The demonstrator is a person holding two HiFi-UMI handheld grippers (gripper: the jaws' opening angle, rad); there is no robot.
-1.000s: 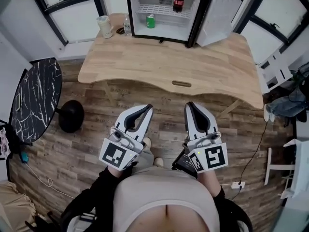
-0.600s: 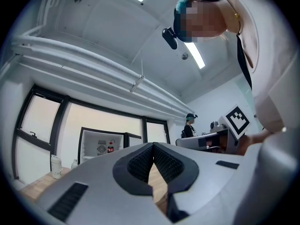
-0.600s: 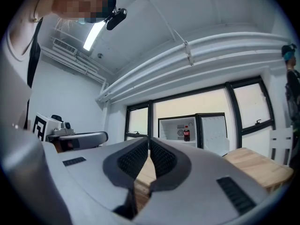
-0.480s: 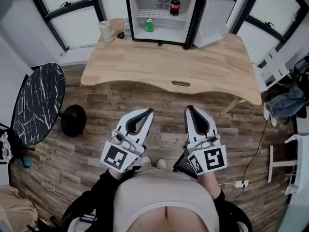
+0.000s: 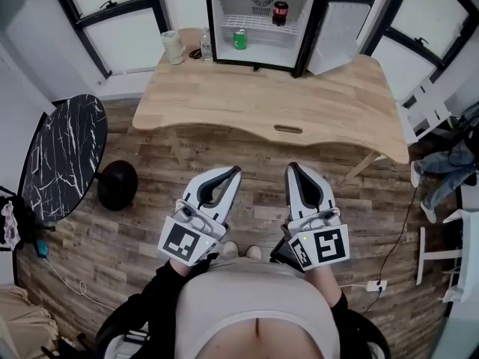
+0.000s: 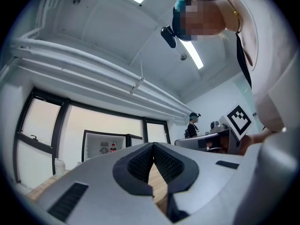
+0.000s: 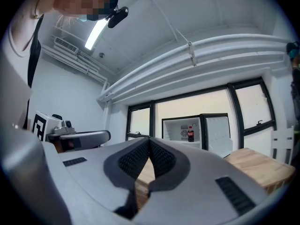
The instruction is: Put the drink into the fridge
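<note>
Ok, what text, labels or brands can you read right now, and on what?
No text is legible.
Dark bottle in the fridge: red label, too small to read.
Green can: print too small.
Left tool and right tool: square marker patterns only, no words.

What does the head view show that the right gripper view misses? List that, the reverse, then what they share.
Head view only: green can in the fridge, round black table, plank floor. Right gripper view only: ceiling light, overhead pipes. Both: open fridge, cola bottle on its upper shelf, wooden table, left gripper and right gripper, each shut and empty.
</note>
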